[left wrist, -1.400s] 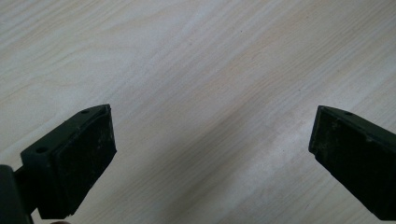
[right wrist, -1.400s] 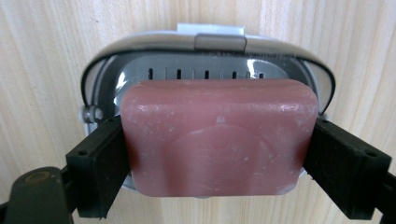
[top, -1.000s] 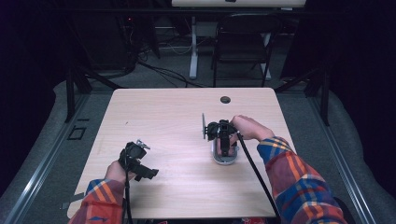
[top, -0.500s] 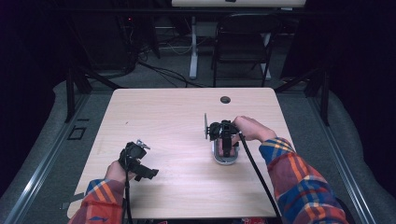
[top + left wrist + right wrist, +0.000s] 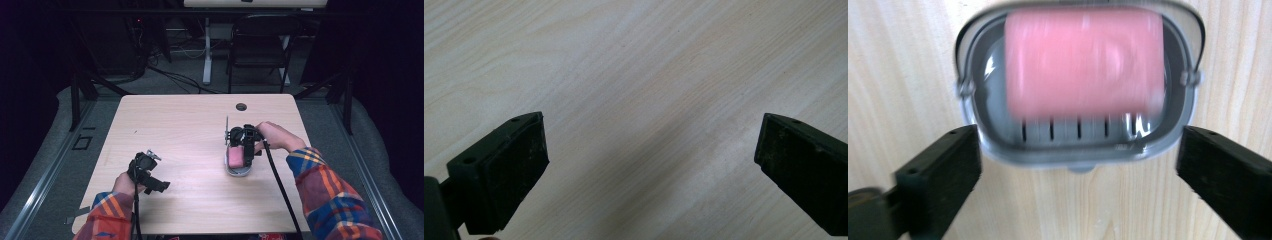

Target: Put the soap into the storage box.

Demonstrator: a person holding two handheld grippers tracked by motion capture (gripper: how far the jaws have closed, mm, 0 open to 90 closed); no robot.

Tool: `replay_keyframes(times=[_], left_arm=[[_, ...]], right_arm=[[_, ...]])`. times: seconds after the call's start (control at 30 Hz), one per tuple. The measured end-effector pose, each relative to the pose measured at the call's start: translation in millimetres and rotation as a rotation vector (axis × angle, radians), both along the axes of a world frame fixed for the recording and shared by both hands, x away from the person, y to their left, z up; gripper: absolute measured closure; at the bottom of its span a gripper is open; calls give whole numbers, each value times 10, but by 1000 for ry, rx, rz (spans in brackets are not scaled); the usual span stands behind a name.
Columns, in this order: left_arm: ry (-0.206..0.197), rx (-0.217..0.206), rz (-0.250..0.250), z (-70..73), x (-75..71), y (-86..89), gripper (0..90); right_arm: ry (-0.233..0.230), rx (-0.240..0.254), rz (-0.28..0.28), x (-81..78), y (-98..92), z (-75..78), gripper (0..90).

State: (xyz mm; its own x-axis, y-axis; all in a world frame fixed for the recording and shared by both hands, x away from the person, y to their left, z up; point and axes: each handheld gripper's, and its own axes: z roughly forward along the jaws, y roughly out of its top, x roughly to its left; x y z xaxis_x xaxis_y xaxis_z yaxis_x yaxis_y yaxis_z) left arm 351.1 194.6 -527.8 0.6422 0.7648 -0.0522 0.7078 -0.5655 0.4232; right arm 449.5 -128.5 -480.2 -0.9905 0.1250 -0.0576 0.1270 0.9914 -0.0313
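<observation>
A pink bar of soap lies in a grey soap dish with drain slots in its floor, and the dish stands on the pale wooden table toward its right side. The right gripper hangs directly over the dish in the high view, pointed down at it; its own camera shows both black jaws spread wide, one to each side of the dish's near rim and clear of it, touching nothing. That straddling stance suits either a grip across the dish or a release of the soap into it; the soap is blurred in that view, so whether it has fully settled on the slotted floor is hard to say. The soap sits toward the far end of the dish, leaving the slots at the near end bare. The left gripper rests low near the table's front left corner, well apart from the dish, seemingly parked out of the way. Its jaws too stand wide open over bare wood grain, holding nothing.
</observation>
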Motion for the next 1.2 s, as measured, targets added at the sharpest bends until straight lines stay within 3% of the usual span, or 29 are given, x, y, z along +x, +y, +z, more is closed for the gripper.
replay_keyframes(times=[0.47, 0.73, 0.97, 1.2], left_arm=[[1, 3, -2, 2, -1, -1, 7], [2, 3, -4, 0, -2, -6, 6], [6, 1, -3, -5, -2, -11, 7], [4, 4, -4, -4, -3, -11, 7]], right_arm=[[-48, 40, -33, -100, -358, 267, 0], [-70, 51, -43, -262, -580, 387, 0], [-78, 65, -78, -394, -822, 400, 0], [-78, 69, -119, -548, -1085, 317, 0]])
